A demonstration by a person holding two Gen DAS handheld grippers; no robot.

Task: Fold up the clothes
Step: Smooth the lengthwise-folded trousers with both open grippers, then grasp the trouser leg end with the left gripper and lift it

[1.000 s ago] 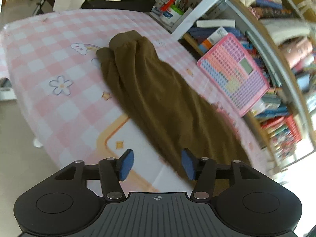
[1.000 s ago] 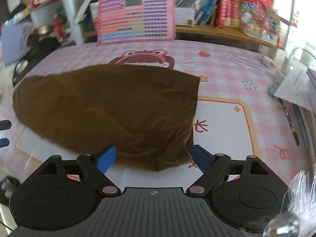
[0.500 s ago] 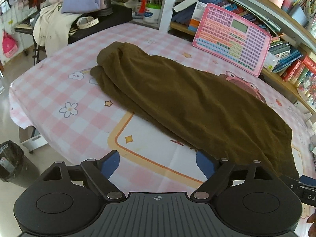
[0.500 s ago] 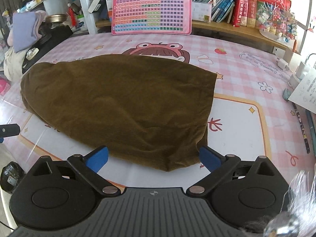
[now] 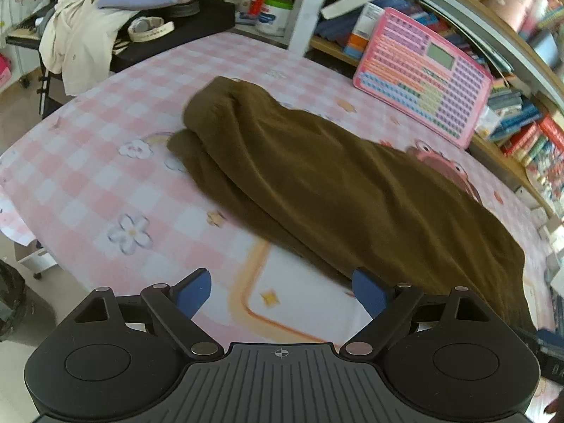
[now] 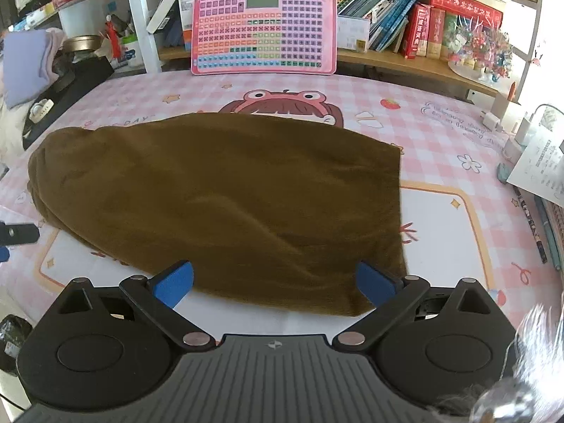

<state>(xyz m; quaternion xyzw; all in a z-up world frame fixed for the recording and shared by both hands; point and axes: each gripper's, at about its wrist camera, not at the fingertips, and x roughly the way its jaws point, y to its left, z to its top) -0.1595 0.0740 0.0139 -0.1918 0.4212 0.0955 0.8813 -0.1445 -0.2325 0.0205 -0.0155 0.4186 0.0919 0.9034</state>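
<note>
The left gripper hangs over the near edge of the bench with its blue fingers spread wide and nothing between them; the right one of the pair overlaps the lower edge of the brown garment. The right gripper is likewise wide open and empty, its fingers framing the garment's near hem. The garment lies flat along the bench, folded lengthwise, with its rounded end far from the pink toy keyboard and its straight end off to the keyboard's right. In the left view the straight end is cut off behind the gripper body, and the whole picture is smeared. Half a second ago both pairs of fingers were already this wide; a second ago the left pair stood much closer together. Pale script on the cloth right of the garment is too faint to read, as are the red book spines on the shelf
</note>
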